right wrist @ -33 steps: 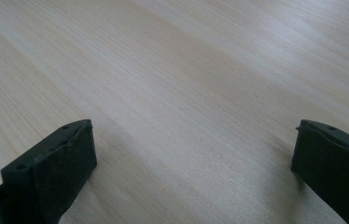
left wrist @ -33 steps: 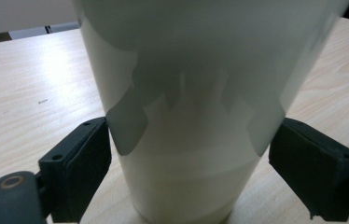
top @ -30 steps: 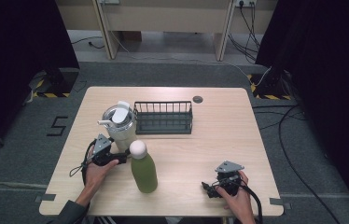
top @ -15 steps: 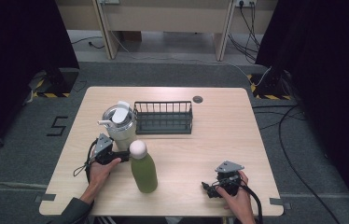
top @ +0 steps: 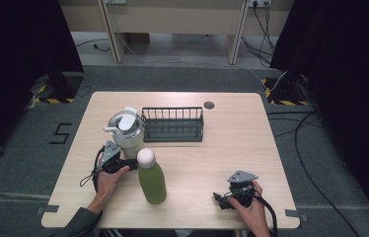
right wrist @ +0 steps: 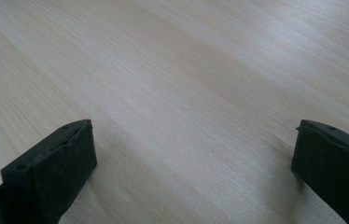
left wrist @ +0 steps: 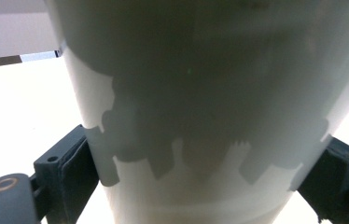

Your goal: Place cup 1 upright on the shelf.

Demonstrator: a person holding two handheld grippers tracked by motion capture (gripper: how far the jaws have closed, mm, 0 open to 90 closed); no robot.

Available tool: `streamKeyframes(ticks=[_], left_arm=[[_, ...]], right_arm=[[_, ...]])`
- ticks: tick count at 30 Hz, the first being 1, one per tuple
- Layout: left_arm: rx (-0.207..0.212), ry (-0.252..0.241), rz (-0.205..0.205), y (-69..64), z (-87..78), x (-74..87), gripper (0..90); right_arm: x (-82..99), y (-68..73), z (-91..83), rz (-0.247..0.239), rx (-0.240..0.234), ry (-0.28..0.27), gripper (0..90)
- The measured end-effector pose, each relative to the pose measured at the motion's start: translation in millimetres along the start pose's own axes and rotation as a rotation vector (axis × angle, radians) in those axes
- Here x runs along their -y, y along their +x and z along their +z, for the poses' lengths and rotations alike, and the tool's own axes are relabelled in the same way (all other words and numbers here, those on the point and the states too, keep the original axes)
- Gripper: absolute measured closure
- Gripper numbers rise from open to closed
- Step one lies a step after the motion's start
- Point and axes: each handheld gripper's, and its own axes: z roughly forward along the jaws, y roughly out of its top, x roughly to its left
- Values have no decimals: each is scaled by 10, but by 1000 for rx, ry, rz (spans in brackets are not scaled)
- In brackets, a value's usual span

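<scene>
A pale tumbler (top: pixel 125 133) with a clear lid stands at the table's left middle. My left gripper (top: pixel 127 161) reaches its base from the front left. In the left gripper view the tumbler's wall (left wrist: pixel 200 93) sits between the jaws, and both pads (left wrist: pixel 77 172) lie against its sides. Just to the right of that hand stands a green bottle (top: pixel 152 181) with a pale round cap. My right gripper (top: pixel 223 199) rests low on the wood near the front right, jaws wide apart with bare table (right wrist: pixel 191 116) between them.
A dark wire rack (top: pixel 172 124) stands behind the bottle, right beside the tumbler. A small dark round disc (top: pixel 209 104) lies near the table's far edge. Cables trail from both grippers toward the front edge.
</scene>
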Motion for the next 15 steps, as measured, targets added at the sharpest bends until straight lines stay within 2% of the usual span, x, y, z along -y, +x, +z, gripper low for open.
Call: streamKeyframes(ticks=[15], left_arm=[[14,16,0,20,-13,-26,108]], right_arm=[[-1,-1,0,-1,-1,0,3]])
